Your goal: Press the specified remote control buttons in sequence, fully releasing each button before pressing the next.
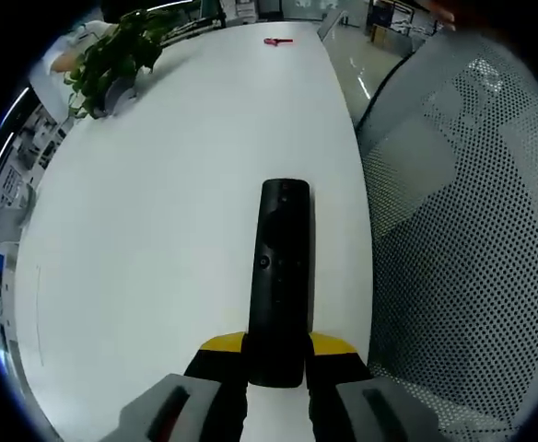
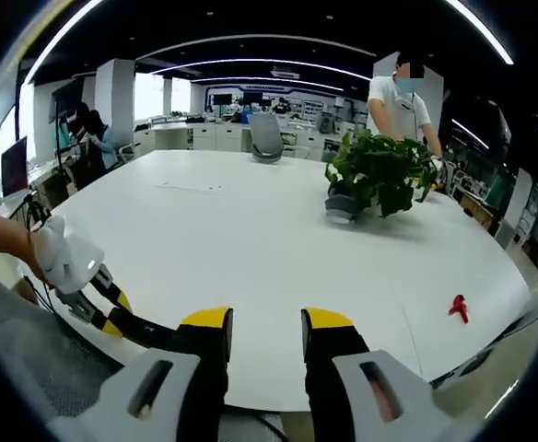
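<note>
A black remote control [image 1: 280,267] lies lengthwise over the white table [image 1: 158,212], its near end clamped between the yellow-tipped jaws of my left gripper [image 1: 276,354]. Small buttons show on its upper face. My right gripper [image 2: 267,331] hangs above the near table edge, open, with nothing between its yellow tips. In the right gripper view the left gripper [image 2: 103,304] comes in from the left, held by a person's hand [image 2: 62,258], and a dark bar that looks like the remote [image 2: 154,330] sticks out of it.
A potted green plant [image 2: 375,175] [image 1: 112,55] stands on the table. A small red object [image 2: 458,308] [image 1: 278,40] lies near a table edge. A grey mesh chair [image 1: 462,230] stands beside the table. A person [image 2: 398,101] stands behind the plant.
</note>
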{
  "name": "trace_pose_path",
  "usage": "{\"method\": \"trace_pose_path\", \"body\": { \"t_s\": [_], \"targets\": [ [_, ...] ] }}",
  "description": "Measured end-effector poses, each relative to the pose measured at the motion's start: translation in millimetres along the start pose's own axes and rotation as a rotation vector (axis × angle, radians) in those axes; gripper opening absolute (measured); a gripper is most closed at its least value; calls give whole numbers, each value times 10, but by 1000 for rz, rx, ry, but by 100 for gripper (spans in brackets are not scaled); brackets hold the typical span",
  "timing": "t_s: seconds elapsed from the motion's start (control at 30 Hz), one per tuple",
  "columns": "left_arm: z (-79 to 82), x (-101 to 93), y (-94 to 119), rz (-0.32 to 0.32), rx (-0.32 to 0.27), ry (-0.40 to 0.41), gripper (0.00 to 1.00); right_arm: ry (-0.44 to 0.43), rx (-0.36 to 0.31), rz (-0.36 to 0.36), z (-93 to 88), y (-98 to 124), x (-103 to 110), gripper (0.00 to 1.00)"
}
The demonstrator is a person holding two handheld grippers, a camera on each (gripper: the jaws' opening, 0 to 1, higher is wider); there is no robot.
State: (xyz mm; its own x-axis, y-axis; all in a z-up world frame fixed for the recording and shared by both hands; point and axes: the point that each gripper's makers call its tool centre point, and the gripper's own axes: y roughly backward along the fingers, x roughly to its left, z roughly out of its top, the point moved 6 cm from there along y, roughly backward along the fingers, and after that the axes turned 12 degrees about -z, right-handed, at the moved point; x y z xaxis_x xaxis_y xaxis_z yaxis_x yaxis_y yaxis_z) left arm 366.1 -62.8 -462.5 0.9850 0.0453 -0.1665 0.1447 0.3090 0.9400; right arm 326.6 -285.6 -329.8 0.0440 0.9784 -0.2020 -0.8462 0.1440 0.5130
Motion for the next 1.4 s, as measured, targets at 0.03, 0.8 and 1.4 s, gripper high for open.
{"method": "trace_pose_path", "body": {
  "t_s": [0.03, 0.8, 1.4],
  "targets": [
    [-1, -26, -4, 0, -2, 4, 23, 1, 2, 5, -2, -3, 4, 30],
    [-105, -173, -37, 23, -168, 19, 24, 61, 121, 323, 238, -452, 462, 0],
    [-143, -193, -42, 23, -259, 18, 24, 86, 779, 581, -246, -913, 1092, 0]
  ]
}}
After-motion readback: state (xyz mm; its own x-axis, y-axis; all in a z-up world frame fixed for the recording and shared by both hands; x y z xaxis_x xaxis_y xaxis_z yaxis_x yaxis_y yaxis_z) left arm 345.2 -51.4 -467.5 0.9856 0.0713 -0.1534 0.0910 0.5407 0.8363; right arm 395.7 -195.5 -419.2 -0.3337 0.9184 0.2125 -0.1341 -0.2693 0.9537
